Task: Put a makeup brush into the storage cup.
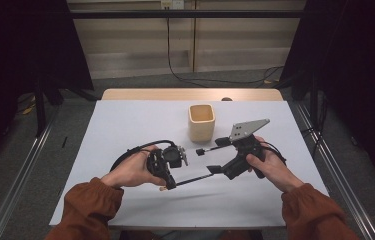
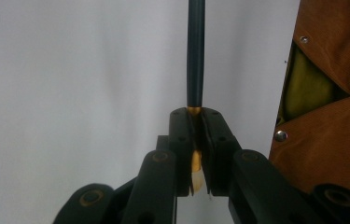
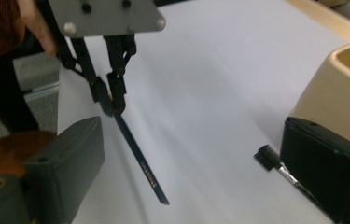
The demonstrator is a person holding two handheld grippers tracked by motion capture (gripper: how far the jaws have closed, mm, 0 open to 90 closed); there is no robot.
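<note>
My left gripper (image 1: 169, 184) is shut on the wooden end of a dark blue pencil (image 1: 190, 178). The pencil sticks out level toward the right, just above the white table. In the left gripper view the jaws (image 2: 196, 116) pinch that pencil (image 2: 195, 56), which runs straight up the picture. My right gripper (image 1: 217, 156) stands wide open facing the left one. In the right gripper view the pencil (image 3: 142, 163) lies between its two pads (image 3: 65, 163), touching neither. The left gripper (image 3: 112, 105) holds the pencil's far end there. A small black-tipped brush (image 1: 202, 150) lies on the table by the right gripper's far pad.
A beige square cup (image 1: 201, 121) stands upright behind the grippers, mid-table, and shows close at the right gripper view's edge (image 3: 340, 79). The white sheet (image 1: 125, 125) covers the table, with a wooden strip (image 1: 190, 94) at the back. Metal rails run along both sides.
</note>
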